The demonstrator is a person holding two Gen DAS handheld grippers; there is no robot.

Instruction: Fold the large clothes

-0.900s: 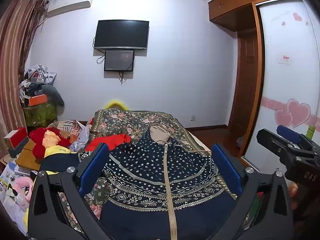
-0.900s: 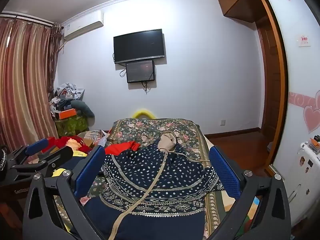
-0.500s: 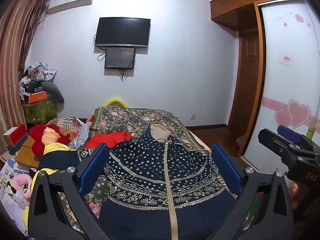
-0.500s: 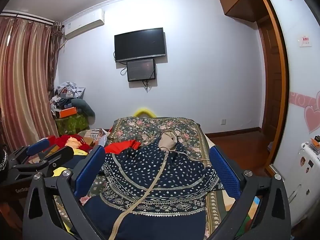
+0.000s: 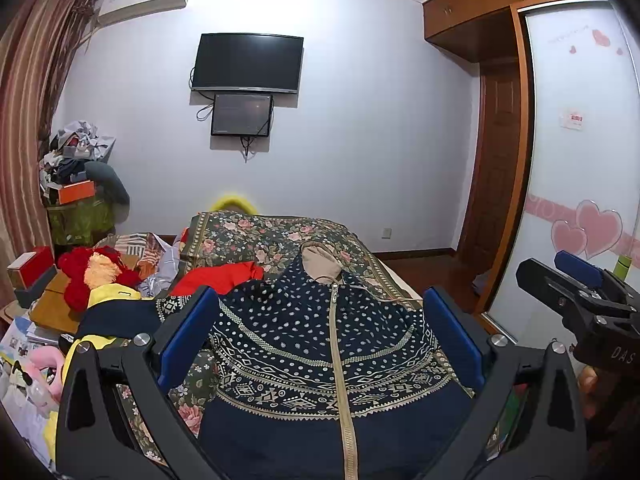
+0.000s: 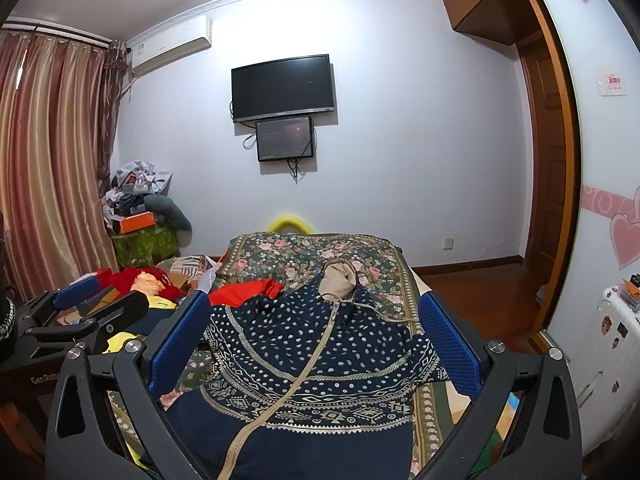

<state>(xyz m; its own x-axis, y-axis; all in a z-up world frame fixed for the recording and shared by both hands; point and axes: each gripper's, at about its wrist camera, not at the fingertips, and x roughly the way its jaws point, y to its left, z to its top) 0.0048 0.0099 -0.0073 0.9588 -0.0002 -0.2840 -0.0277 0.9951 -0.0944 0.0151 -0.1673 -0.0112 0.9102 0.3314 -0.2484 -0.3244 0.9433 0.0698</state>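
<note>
A large navy hooded jacket (image 5: 320,344) with white dots, a patterned band and a beige zipper lies spread on the floral bed cover (image 5: 280,236), its beige-lined hood (image 5: 320,260) toward the far end. It also shows in the right wrist view (image 6: 316,344). My left gripper (image 5: 320,332) is open and empty, held above the jacket's near part. My right gripper (image 6: 316,336) is open and empty over the same jacket. The right gripper also appears at the right edge of the left wrist view (image 5: 576,292), and the left gripper at the left edge of the right wrist view (image 6: 80,312).
A red garment (image 5: 220,276) lies left of the jacket. A heap of clothes, toys and boxes (image 5: 88,280) sits left of the bed. A wardrobe with heart stickers (image 5: 580,200) stands on the right. A TV (image 5: 246,62) hangs on the far wall.
Both views have tilted slightly upward, so the room sits a little lower in frame. The jacket has not moved and both grippers stay open.
</note>
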